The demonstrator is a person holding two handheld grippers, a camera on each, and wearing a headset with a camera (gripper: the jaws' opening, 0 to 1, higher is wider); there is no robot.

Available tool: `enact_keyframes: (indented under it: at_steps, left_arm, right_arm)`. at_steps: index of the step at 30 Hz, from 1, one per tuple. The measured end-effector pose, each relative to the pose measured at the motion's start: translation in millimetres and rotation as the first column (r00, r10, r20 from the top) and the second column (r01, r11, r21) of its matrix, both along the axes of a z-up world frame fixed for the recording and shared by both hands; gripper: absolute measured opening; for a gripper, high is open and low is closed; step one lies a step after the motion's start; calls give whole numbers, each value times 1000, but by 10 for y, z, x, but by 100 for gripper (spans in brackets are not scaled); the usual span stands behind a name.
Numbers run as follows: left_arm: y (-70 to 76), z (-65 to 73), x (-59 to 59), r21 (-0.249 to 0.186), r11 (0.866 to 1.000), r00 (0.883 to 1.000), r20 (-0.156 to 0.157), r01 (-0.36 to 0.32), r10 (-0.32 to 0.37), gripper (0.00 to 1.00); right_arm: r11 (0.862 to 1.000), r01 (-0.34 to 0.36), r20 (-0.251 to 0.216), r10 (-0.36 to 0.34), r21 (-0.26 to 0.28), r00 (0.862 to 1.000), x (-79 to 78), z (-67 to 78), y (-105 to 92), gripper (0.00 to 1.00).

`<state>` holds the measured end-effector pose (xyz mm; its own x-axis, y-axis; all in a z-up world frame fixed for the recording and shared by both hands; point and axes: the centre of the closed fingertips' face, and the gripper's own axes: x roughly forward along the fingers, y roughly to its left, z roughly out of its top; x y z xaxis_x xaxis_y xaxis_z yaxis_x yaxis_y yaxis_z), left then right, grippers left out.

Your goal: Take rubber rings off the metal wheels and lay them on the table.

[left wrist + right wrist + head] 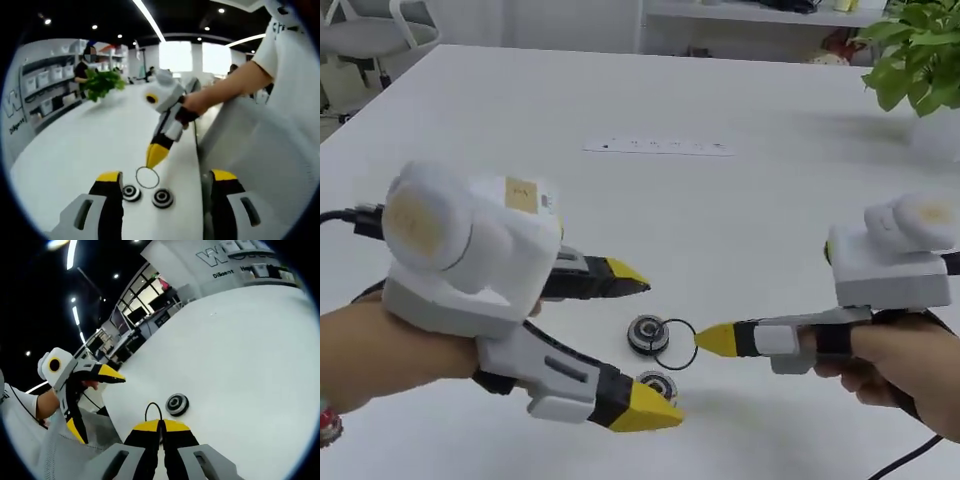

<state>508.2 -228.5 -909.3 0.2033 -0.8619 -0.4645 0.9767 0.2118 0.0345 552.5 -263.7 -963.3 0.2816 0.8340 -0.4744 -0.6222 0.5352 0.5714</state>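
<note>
The right gripper (712, 340) is pinching its jaws shut on the ring (676, 344) at its 3 o'clock edge. At 9 o'clock the ring is meeting a wheel (647, 335), and a second wheel (657, 385) is sitting at 7 o'clock on the table (740, 220). The left gripper (166, 176) is gaping wide, holding nothing. Judging by looks, the ring is thin, light and floppy, so an edge pinch should be serving well.

The table (740, 230) is a smooth white surface with a soft, matt sheen. At lower centre, the upper metal wheel (648, 334) and the lower metal wheel (657, 384) have bright, polished metal hubs inside darker, duller bands. The rubber ring (677, 366) is thin, black and matt. The left tongs (166, 177) and right tongs (708, 340) have smooth yellow plastic tips on matt black plastic, with white and grey plastic housings behind.
</note>
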Motion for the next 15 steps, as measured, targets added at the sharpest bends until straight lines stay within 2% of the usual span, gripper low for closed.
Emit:
enact_keyframes:
  at_steps: [4, 7, 8, 10, 15]
  left_arm:
    - [193, 103, -8, -4, 999, 999, 8, -37, 37, 76]
    - [389, 129, 28, 32, 997, 995, 73, -72, 70, 75]
    - [443, 132, 34, 42, 996, 993, 86, -83, 79, 75]
    - [551, 144, 15, 45, 993, 991, 86, -107, 103, 76]
    - [783, 174, -51, 14, 986, 983, 72, -169, 168, 79]
  right_arm:
    - [1000, 22, 8, -22, 8, 1000, 13, 43, -39, 0]
    - [999, 48, 16, -48, 18, 999, 45, 87, -75, 0]
    - [998, 58, 22, -58, 24, 998, 59, 113, -90, 0]
    - [997, 68, 27, -69, 36, 997, 72, 148, -103, 0]
    - [995, 90, 38, -92, 52, 995, 104, 203, -134, 0]
